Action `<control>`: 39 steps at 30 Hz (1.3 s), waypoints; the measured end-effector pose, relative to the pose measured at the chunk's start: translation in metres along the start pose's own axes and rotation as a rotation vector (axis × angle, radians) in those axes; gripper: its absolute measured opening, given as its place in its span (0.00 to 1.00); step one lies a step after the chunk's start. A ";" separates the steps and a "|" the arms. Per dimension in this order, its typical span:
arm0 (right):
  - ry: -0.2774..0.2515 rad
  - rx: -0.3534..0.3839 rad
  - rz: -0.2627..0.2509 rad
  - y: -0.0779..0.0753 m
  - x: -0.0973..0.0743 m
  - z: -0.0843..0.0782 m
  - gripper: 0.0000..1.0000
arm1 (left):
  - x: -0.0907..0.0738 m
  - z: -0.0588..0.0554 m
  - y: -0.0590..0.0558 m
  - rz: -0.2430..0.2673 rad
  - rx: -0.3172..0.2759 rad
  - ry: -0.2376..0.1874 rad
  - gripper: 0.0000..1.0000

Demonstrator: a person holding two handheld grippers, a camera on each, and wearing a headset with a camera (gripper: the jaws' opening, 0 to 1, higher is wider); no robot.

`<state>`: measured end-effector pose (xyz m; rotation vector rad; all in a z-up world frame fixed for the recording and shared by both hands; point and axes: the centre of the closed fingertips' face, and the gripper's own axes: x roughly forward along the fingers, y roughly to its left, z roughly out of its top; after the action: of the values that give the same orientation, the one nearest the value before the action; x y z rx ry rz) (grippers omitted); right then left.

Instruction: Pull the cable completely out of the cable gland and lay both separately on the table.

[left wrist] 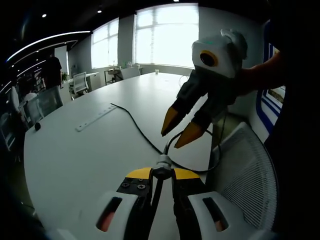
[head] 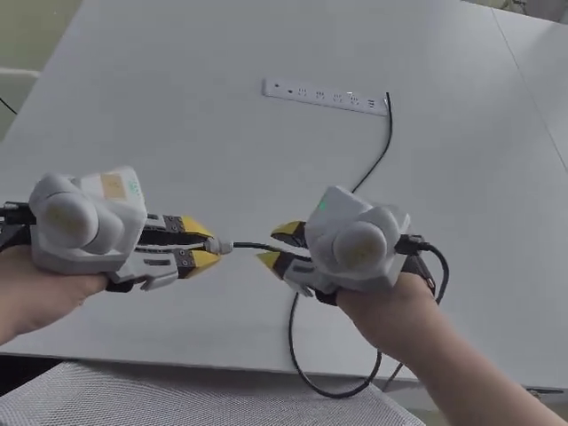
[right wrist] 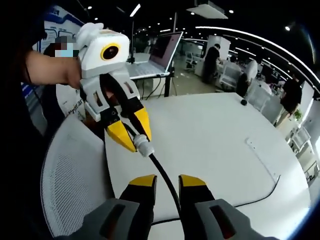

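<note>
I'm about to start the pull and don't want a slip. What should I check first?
1. Left gripper shut on cable gland: ok.
2. Cable lies between the jaws of the right gripper: ok.
3. Right gripper shut on cable: not ok, jaws open.
4. Cable slack free to follow: cannot tell; it loops past the edge of the table.
5. Bare table space for laying both down: ok.

The cable gland (head: 224,246) is a small pale grey fitting, lying sideways and pinched in the tips of the left gripper (head: 210,246), up off the table. The thin black cable (head: 253,247) is still threaded in it. It comes out 1 end and runs across the short gap to pass between the right gripper (head: 280,247) jaws, which stand apart either side of it.
</note>
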<state>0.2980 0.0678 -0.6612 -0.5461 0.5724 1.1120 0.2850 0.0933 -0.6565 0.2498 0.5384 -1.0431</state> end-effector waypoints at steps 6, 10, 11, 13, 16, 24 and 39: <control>0.036 -0.105 0.041 0.012 0.012 0.000 0.12 | 0.006 -0.003 -0.006 -0.010 0.012 0.016 0.15; 0.068 -0.142 0.052 0.012 0.013 -0.010 0.06 | 0.006 0.000 -0.006 -0.015 0.014 0.014 0.15; 0.070 -0.151 0.050 0.011 0.012 -0.011 0.06 | 0.006 0.001 -0.006 -0.016 0.014 0.014 0.15; 0.066 -0.166 0.046 0.009 0.012 -0.010 0.04 | 0.007 0.002 -0.008 -0.022 0.019 0.016 0.15; 0.060 -0.158 0.053 0.009 0.011 -0.011 0.03 | 0.008 0.002 -0.009 -0.027 0.020 0.017 0.15; 0.062 -0.085 0.050 0.006 0.009 -0.018 0.00 | 0.014 0.005 -0.008 -0.027 0.011 0.017 0.15; 0.069 0.119 0.001 -0.019 0.004 -0.039 0.00 | 0.015 0.011 -0.004 -0.022 0.000 0.003 0.15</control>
<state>0.3116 0.0382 -0.6898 -0.4824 0.6939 1.0565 0.2910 0.0752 -0.6547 0.2458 0.5447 -1.0638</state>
